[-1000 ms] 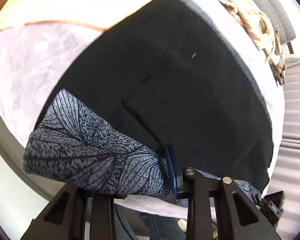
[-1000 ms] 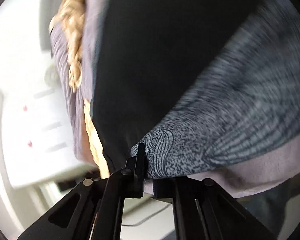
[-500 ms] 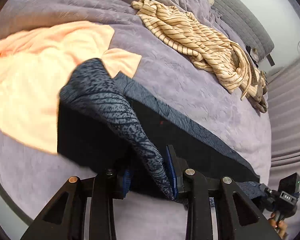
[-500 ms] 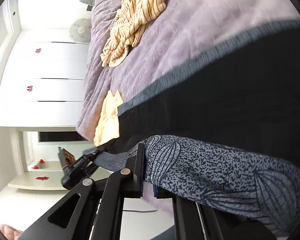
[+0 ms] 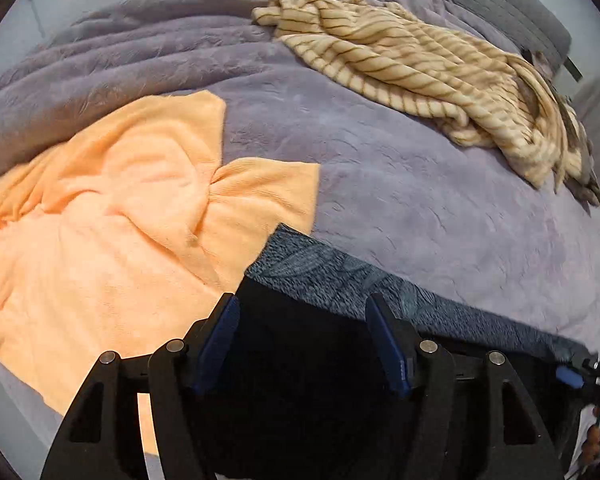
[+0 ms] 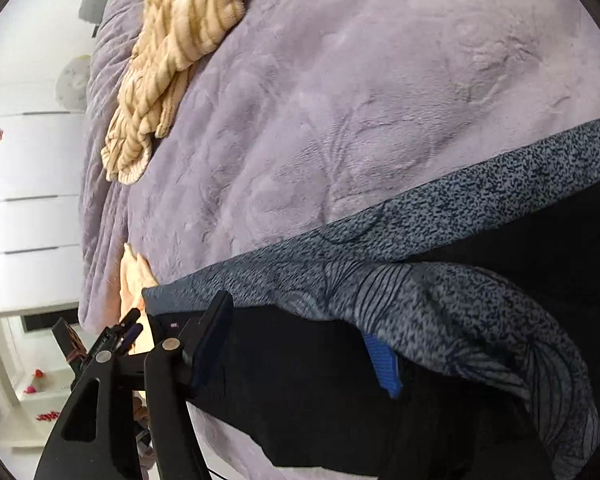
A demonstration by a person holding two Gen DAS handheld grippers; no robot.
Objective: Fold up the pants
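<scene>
The pants are grey-blue with a leaf print and a black inner side. They lie folded on the purple bed, a printed strip along the far edge and black fabric toward me. My left gripper is open and empty just above the black fabric. In the right wrist view the pants lie across the lower half. My right gripper is open; a loose printed flap drapes over its right finger. The left gripper also shows in the right wrist view.
An orange garment lies on the bed at the left, touching the pants' left end. A beige striped garment lies at the far right of the bed. White drawers stand beyond the bed's edge.
Both grippers carried the printed edge of the pants over and laid it down on the bed, then opened and let it go. The pants now lie folded flat.
</scene>
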